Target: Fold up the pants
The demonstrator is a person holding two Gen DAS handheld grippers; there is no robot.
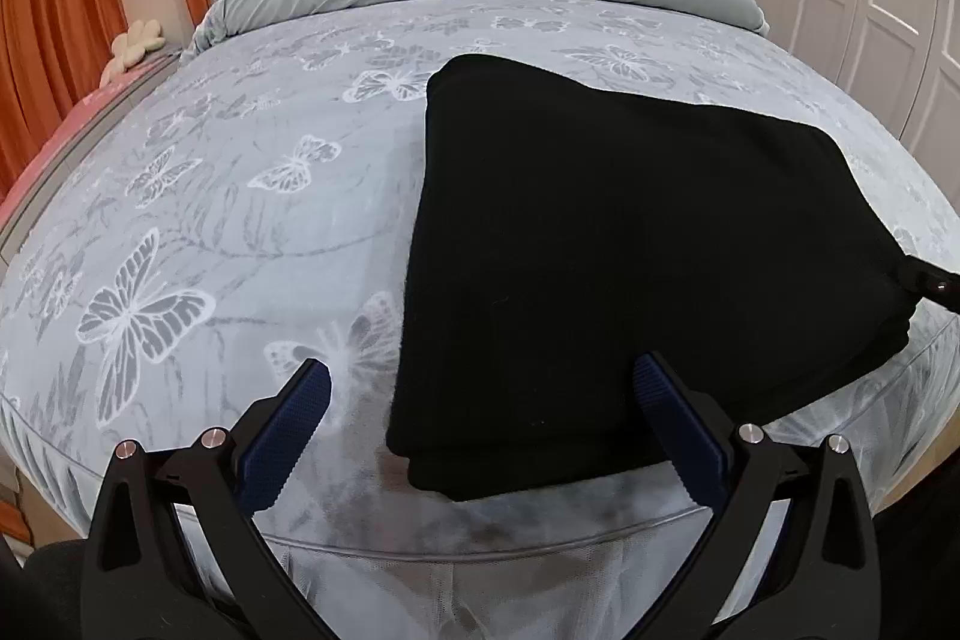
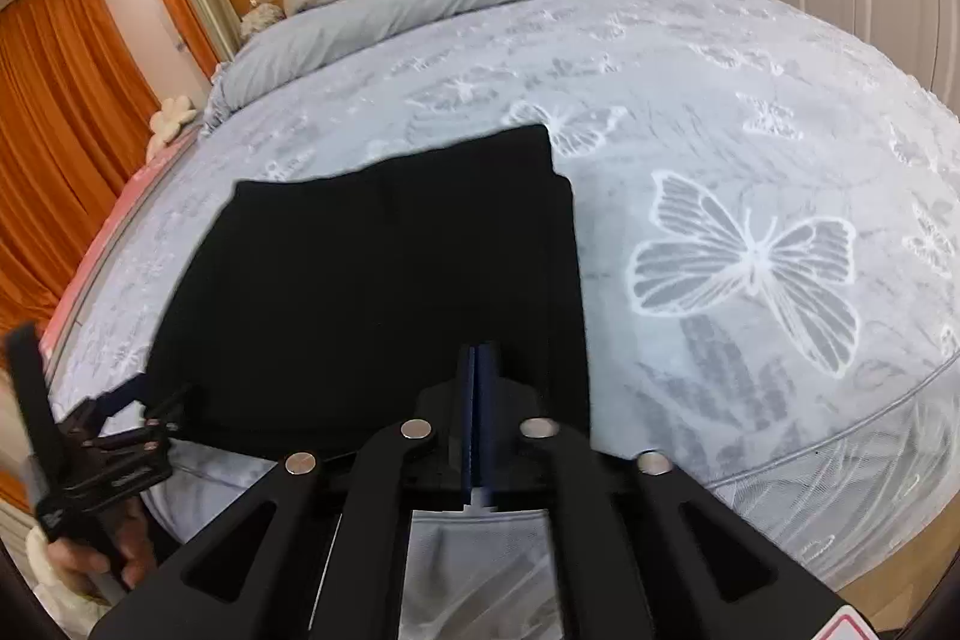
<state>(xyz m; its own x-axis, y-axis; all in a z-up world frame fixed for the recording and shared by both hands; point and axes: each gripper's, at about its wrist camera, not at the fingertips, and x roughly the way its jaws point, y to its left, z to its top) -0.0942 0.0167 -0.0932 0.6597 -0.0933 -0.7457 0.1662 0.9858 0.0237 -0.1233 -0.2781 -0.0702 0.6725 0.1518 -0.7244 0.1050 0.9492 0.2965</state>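
Pants: black, found folded flat on bed near its foot edge. Left hand-held gripper spread wide, empty, straddling nearest corner. Right hand-held gripper clenched, empty, above pants.

We see matt black knit pants on a smooth printed cotton bedsheet; our left tongs are matt black plastic with ribbed blue pads.
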